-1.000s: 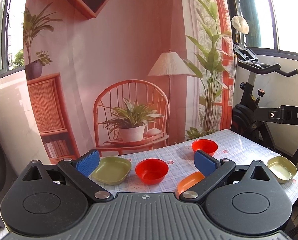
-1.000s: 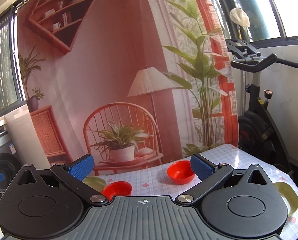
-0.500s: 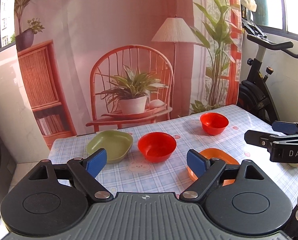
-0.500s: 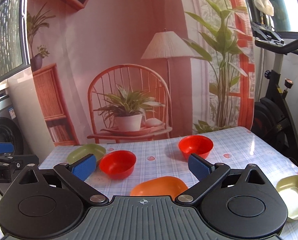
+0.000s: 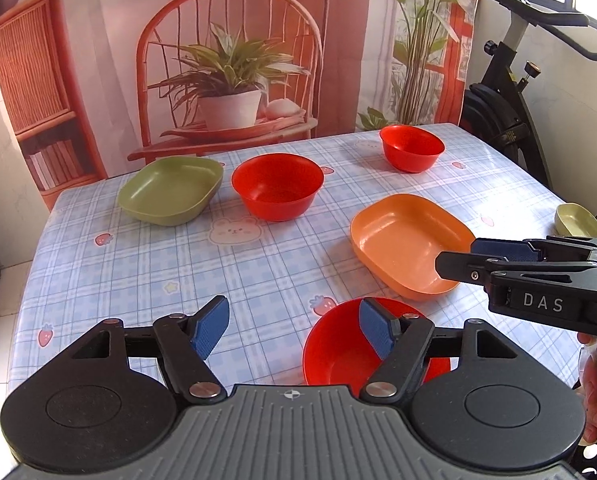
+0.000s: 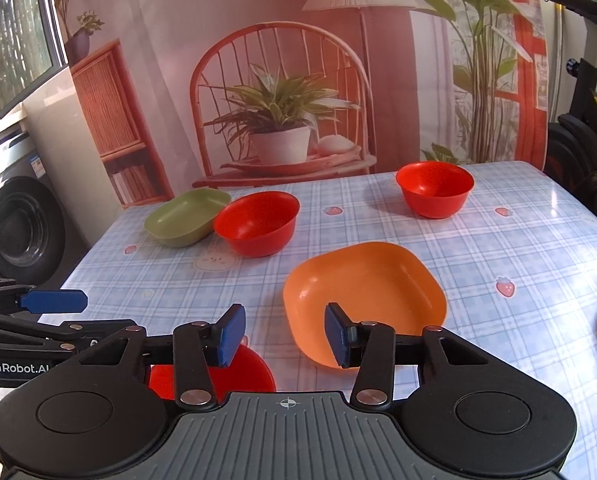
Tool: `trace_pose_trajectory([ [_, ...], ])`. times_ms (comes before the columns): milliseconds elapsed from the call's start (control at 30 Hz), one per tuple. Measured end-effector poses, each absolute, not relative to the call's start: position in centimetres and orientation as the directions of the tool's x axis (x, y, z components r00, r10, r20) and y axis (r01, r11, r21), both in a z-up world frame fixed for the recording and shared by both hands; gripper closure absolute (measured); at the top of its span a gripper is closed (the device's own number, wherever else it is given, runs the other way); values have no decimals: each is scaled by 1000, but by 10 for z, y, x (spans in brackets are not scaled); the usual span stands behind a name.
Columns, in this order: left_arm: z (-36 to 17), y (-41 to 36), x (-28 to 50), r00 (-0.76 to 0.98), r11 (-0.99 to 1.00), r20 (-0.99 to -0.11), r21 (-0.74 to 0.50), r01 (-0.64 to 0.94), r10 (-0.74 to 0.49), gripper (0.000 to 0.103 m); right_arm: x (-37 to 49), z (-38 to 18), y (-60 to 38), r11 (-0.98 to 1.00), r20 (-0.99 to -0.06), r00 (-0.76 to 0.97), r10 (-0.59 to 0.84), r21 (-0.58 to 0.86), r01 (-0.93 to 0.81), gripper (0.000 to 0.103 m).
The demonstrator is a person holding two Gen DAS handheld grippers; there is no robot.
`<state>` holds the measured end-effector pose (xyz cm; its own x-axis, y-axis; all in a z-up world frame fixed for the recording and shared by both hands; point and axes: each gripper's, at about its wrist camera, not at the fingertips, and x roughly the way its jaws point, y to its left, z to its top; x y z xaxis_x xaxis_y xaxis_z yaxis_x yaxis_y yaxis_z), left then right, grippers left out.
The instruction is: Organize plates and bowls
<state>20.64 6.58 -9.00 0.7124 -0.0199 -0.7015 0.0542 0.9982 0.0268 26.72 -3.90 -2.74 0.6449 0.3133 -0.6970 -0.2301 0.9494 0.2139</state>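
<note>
Orange plate (image 6: 364, 294) lies mid-table, apart from the other dishes. Near red bowl (image 5: 338, 350) sits at the front edge, partly hidden behind both grippers' bodies. Left gripper (image 5: 294, 328) hovers open, holding nothing; right gripper (image 6: 284, 334) likewise open over the plate's near rim. A pale dish (image 5: 576, 220) at the right edge of the checked table (image 5: 138, 272) is cut off.

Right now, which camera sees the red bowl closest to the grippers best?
The left wrist view: the nearest red bowl shows its rim and inside, though the left hand-held gripper covers part. In the right wrist view that bowl is only a sliver behind the right hand-held gripper.
</note>
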Motion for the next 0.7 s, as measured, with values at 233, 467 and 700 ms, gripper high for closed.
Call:
trace_pose_trajectory([
  [233, -117, 64, 208, 661, 999, -749, -29, 45, -52, 42, 265, -59, -39, 940, -759, 555, 340, 261, -218, 75],
  [467, -134, 69, 203, 632, 998, -774, -59, -3, -44, 57, 261, -68, -34, 931, -772, 521, 364, 279, -237, 83],
  [700, -146, 71, 192, 619, 986, -780, -157, -48, -94, 73, 258, -79, -34, 920, -789, 474, 391, 319, -228, 92],
])
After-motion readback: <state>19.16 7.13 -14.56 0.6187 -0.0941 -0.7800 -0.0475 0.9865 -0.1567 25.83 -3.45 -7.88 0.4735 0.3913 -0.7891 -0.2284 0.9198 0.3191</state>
